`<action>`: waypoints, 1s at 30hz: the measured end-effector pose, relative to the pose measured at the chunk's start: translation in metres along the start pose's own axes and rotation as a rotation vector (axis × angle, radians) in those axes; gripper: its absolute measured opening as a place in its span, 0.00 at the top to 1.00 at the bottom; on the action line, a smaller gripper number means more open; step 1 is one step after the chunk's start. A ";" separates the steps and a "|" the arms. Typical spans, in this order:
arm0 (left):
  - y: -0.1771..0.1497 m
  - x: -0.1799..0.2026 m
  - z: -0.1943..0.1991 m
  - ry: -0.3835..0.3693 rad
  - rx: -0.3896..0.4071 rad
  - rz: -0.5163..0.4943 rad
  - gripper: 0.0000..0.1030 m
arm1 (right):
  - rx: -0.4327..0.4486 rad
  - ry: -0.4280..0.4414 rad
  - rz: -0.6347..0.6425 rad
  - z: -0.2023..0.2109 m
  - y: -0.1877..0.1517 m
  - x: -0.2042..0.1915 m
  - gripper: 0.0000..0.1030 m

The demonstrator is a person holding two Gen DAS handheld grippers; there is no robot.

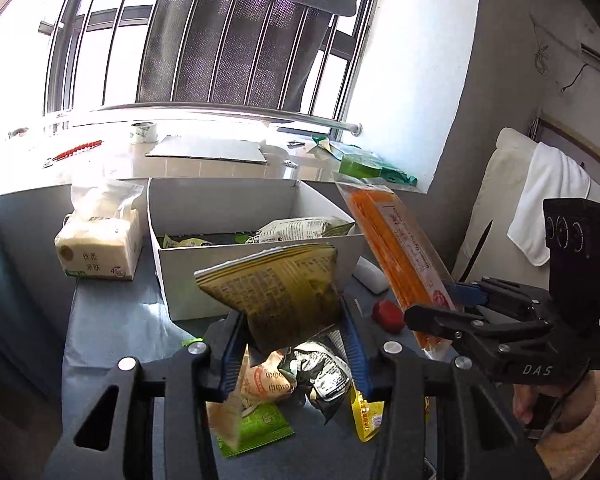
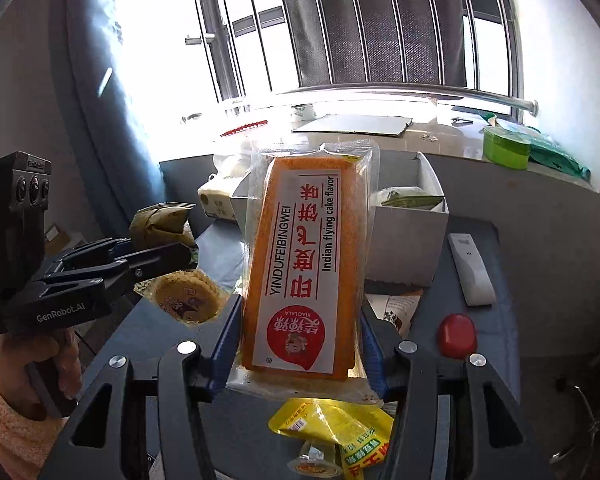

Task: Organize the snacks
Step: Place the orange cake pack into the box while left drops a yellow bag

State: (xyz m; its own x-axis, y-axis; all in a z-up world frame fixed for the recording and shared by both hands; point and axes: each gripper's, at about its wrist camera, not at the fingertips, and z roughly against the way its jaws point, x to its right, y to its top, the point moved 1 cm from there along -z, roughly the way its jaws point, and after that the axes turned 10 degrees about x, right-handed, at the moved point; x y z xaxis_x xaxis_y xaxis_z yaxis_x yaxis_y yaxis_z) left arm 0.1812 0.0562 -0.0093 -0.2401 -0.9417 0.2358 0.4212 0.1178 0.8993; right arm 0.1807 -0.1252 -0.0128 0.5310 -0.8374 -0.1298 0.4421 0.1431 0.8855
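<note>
Left claw point(image 1: 296, 344) clenched on a yellow snack packet point(image 1: 272, 288), lifted just short of the white box point(image 1: 256, 268) ahead. Right claw point(image 2: 300, 344) grasping the orange cake pack point(image 2: 304, 272), held upright. Loose snack packets point(image 1: 300, 376) lie on the bench point(image 1: 112, 320) beneath both claws.

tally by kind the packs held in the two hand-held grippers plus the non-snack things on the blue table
held snack packs: 2, the yellow pack and the orange cake pack
white box: 1
tissue pack: 1
white remote: 1
small red thing: 1
total: 6
</note>
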 end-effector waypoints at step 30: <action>0.080 -0.053 -0.137 0.194 -0.125 -0.030 0.39 | -0.093 -0.099 -0.026 -0.113 0.075 0.038 0.43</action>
State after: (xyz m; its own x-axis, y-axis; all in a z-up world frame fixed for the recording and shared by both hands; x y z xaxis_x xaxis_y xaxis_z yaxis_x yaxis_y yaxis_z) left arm 0.3480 0.0722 -0.0002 -0.0866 -0.9886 0.1232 0.5245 0.0599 0.8493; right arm 0.3151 -0.0866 -0.0017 0.4466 -0.8888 -0.1030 0.5220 0.1654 0.8367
